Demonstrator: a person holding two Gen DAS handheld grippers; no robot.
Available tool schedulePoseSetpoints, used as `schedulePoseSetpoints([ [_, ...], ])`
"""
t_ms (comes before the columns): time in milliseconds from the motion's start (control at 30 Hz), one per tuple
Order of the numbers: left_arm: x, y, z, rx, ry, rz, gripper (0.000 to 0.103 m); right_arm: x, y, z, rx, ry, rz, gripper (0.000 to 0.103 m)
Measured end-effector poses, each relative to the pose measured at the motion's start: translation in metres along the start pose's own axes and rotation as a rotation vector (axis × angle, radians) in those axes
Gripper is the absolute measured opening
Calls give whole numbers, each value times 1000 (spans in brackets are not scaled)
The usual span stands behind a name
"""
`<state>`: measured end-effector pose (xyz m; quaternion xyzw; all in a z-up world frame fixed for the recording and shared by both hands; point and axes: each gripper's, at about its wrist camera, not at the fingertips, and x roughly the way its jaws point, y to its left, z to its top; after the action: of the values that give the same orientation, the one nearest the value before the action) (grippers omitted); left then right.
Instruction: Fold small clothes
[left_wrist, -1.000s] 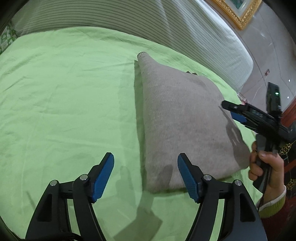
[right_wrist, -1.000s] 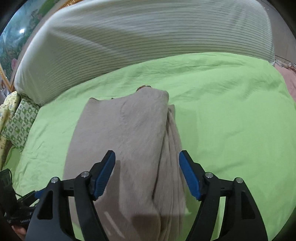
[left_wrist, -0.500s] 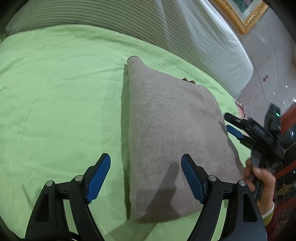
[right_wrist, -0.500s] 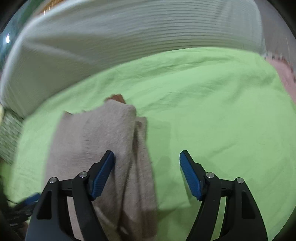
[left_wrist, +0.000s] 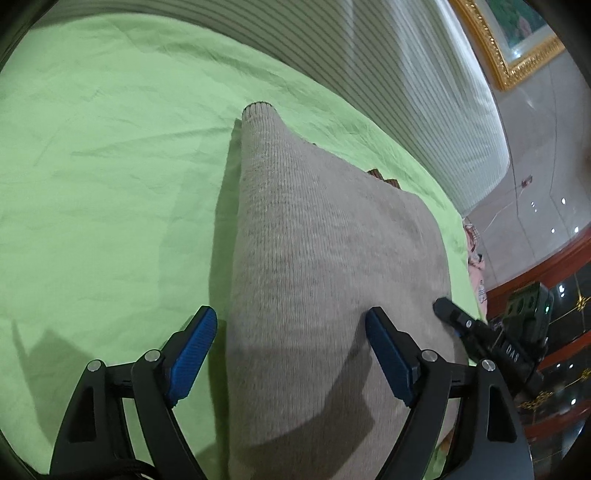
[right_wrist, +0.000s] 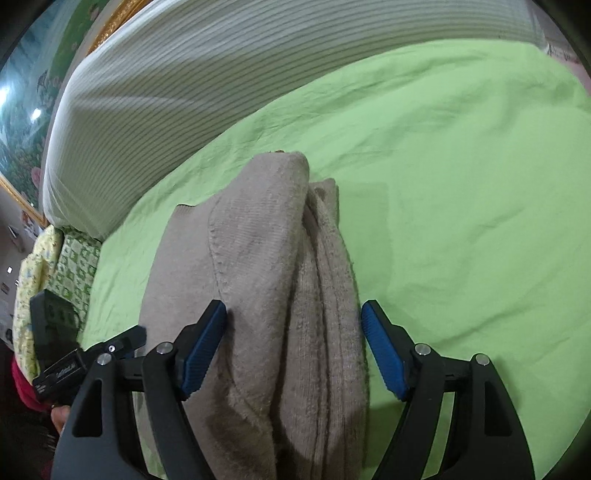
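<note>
Beige sweater (left_wrist: 332, 258) folded on green bed (left_wrist: 92, 166) | left gripper (left_wrist: 291, 354), right gripper (right_wrist: 293, 347) both released, straddling near edge | risk: uneven pinching lets stacked layers slide apart.

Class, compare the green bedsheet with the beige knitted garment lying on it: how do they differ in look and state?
The green bedsheet is smooth woven cloth; the beige knitted garment is ribbed knit. The bedsheet lies spread in a single layer with light creases; the garment is folded into stacked layers. Both are soft fabric, and both tools, left and right, straddle the garment open.
</note>
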<state>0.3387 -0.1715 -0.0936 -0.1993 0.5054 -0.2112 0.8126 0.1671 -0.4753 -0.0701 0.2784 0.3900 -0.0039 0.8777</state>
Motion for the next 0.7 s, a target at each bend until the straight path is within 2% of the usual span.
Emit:
schedulePoseSetpoints([
  [100,13,2,4,-40,18,-48,82,6,0,1,-3,16,30,76],
  [167,22,4,4,-61,20,-55,79,7,-3,2,3,31,48,76],
  [233,24,3,2,-52,1,-57,69,9,-4,2,4,39,71,71],
  [300,20,1,0,-35,-24,-59,59,13,-3,1,18,59,115,45],
  [333,17,-1,-1,-25,-39,-61,51,12,0,0,17,61,135,42],
  [400,9,-5,-4,-11,-69,-63,45,6,13,0,-44,34,99,37],
  [500,-7,-9,-11,-7,-97,-65,42,-9,30,-4,-79,-8,96,34],
  [700,-78,4,-30,-34,-185,-52,42,-29,70,-17,-91,-22,197,33],
])
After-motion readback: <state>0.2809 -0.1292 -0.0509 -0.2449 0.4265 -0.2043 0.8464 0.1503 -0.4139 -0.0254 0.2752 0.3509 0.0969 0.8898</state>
